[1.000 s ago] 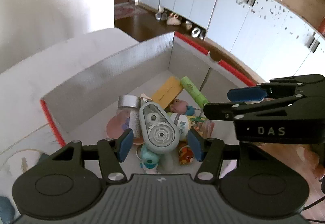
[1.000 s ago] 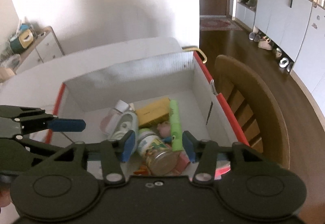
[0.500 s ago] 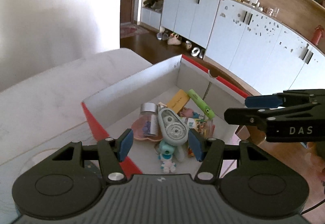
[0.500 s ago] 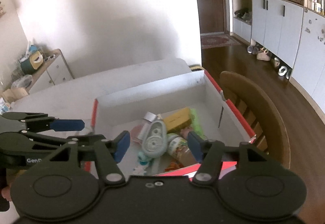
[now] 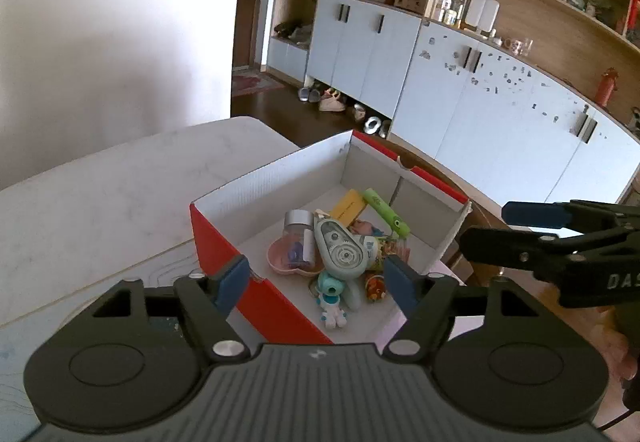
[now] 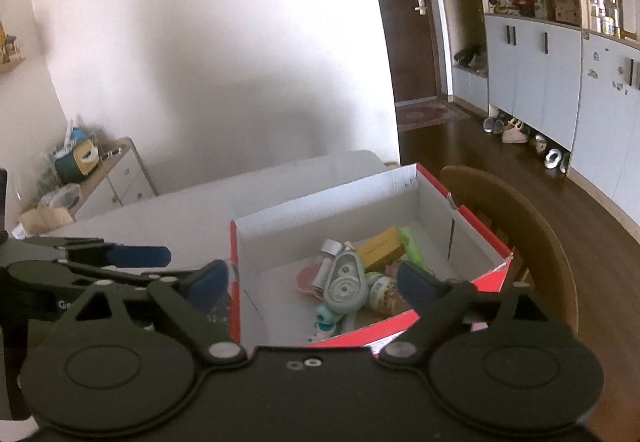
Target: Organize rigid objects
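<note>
A red cardboard box (image 5: 224, 242) with white inner walls stands on the white table; it also shows in the right wrist view (image 6: 320, 209). Inside lie a pale green correction-tape dispenser (image 5: 342, 248) (image 6: 344, 282), a pink dish (image 5: 286, 260), a small silver-capped bottle (image 5: 300, 226), a yellow box (image 5: 348, 203), a green tube (image 5: 386, 213), a small jar (image 6: 382, 290) and a white toy figure (image 5: 332, 308). My left gripper (image 5: 316, 280) is open and empty above the box's near edge. My right gripper (image 6: 312, 282) is open and empty above the box.
The white table (image 5: 100, 193) stretches to the left and behind the box. A wooden chair back (image 6: 516, 226) stands right of the box. White cabinets (image 5: 480, 101) line the far wall. A low drawer unit (image 6: 112, 177) stands at the left wall.
Both grippers have pulled up and back from the box, so it looks smaller and farther. Both remain open and empty. The objects in the box have not moved.
</note>
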`<state>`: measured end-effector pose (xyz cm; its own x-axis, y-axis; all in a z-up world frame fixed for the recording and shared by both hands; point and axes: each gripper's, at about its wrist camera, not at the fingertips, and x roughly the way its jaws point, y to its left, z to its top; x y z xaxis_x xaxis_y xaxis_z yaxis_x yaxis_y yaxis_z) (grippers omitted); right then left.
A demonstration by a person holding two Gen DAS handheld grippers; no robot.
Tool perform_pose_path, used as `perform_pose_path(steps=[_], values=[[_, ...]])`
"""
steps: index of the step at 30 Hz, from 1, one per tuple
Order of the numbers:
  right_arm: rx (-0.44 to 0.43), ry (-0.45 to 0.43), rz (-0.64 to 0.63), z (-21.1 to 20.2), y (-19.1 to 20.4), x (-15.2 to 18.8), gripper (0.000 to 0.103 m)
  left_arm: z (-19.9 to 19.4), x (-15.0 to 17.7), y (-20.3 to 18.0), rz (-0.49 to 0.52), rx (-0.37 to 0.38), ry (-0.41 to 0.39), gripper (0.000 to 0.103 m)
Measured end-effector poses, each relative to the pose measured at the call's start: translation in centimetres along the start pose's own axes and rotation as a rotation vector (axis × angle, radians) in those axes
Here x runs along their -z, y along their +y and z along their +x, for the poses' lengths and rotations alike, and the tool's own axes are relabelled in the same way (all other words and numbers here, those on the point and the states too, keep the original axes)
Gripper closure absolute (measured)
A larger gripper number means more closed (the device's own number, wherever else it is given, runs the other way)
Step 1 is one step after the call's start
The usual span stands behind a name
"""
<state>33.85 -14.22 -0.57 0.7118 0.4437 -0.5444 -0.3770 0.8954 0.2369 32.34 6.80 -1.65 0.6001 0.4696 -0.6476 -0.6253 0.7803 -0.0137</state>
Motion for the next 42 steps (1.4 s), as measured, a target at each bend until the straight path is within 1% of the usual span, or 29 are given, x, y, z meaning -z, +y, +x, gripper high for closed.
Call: perform_pose_path(steps=[1,3,5,7,11,12,13,14,18,23,29,34,42], values=[[0.003,-0.01,0.002,-0.2,0.2,0.1,0.003,-0.3,0.1,0.0,0.003,0.0,-0.005,0.021],[0.006,-0.028,0.009,-0.8,0.4,0.4,0.0,-0.6,0.2,0.2,-0.001,0.013,-0.011,0.021],[0.008,-0.04,0.017,-1.2,0.8,0.7,0.0,-1.0,0.3,0.4,-0.008,0.022,-0.008,0.02],[0.017,-0.053,0.023,-1.6,1.0,0.9,0.0,-1.3,0.5,0.5,-0.007,0.024,-0.01,0.016],[0.026,-0.069,0.051,-2.3,1.4,1.3,0.0,-1.8,0.7,0.9,-0.01,0.043,-0.023,0.014],[0.031,-0.069,0.053,-2.4,1.5,1.5,0.0,-1.9,0.8,1.0,-0.011,0.047,-0.026,0.01],[0.035,-0.069,0.055,-2.4,1.6,1.7,0.0,-2.0,0.9,1.0,-0.01,0.05,-0.03,0.001],[0.036,-0.067,0.059,-2.5,1.7,1.9,0.0,-2.2,1.0,1.0,-0.01,0.048,-0.035,0.0],[0.044,-0.068,0.063,-2.9,2.1,2.3,0.0,-2.6,1.4,1.0,-0.001,0.05,-0.039,0.0],[0.049,-0.079,0.072,-3.3,2.5,2.7,0.0,-2.9,1.5,1.4,-0.017,0.078,-0.031,0.0],[0.062,-0.087,0.08,-3.6,2.6,2.8,0.0,-3.2,1.6,1.3,-0.015,0.106,-0.05,0.0],[0.069,-0.084,0.079,-3.8,2.5,3.0,0.0,-3.6,1.8,0.8,0.017,0.091,-0.073,0.0],[0.087,-0.085,0.095,-4.1,2.4,3.5,0.0,-3.6,2.0,0.4,0.033,0.084,-0.06,0.0]])
